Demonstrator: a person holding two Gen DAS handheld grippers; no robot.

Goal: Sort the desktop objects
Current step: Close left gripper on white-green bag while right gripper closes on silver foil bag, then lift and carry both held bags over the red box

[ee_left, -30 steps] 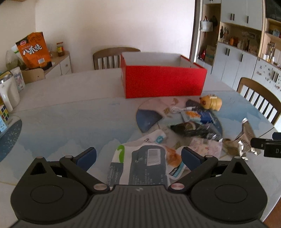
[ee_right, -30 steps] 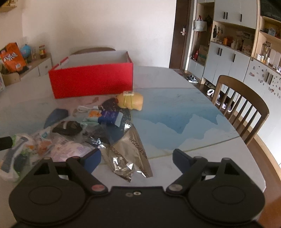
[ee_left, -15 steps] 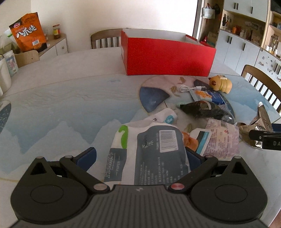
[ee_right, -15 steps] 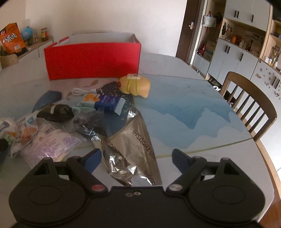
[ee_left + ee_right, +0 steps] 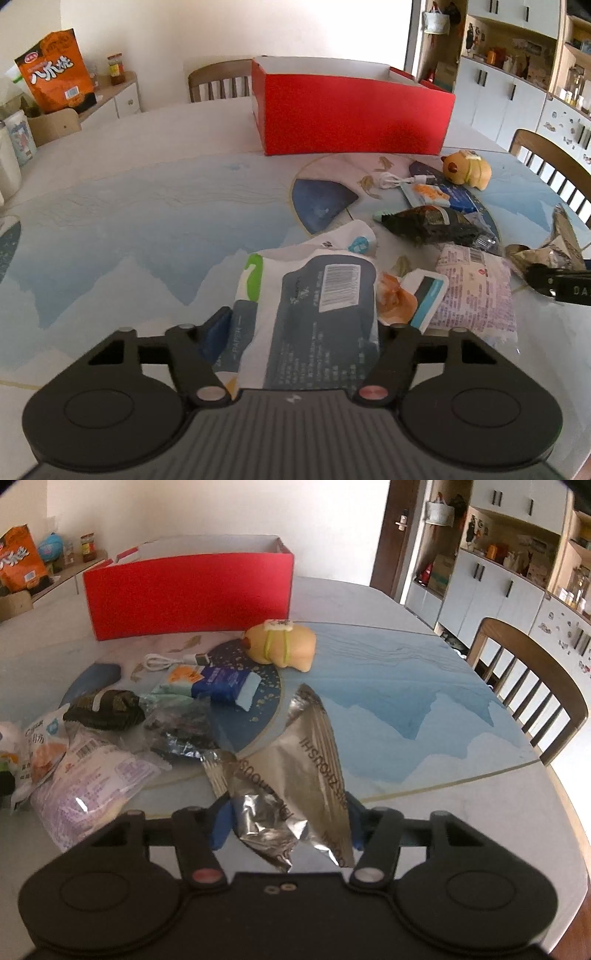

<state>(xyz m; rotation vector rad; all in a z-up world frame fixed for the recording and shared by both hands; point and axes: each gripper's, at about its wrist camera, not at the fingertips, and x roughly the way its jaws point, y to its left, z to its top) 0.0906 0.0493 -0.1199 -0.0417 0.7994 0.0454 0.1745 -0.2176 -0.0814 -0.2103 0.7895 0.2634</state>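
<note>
A white and grey tissue pack (image 5: 325, 295) lies on the table at the near edge of a pile of packets. My left gripper (image 5: 301, 328) straddles it with its jaws closing, and the blue pads touch the pack's two sides. A crumpled silver foil bag (image 5: 295, 760) lies in front of my right gripper (image 5: 288, 823). Those jaws are closing too, with a blue pad against each side of the bag's near end. The open red box (image 5: 351, 110) stands behind the pile, also seen as the red box (image 5: 188, 590) in the right wrist view.
Between the grippers and the box lie a yellow plush toy (image 5: 282, 642), a white cable (image 5: 166, 661), a blue packet (image 5: 225, 681), a dark seaweed packet (image 5: 103, 709) and a lilac packet (image 5: 88, 786). A wooden chair (image 5: 535, 672) stands at the table's right edge.
Both grippers came down and forward over their packets. Both pairs of jaws narrowed, the left onto the tissue pack and the right onto the foil bag.
</note>
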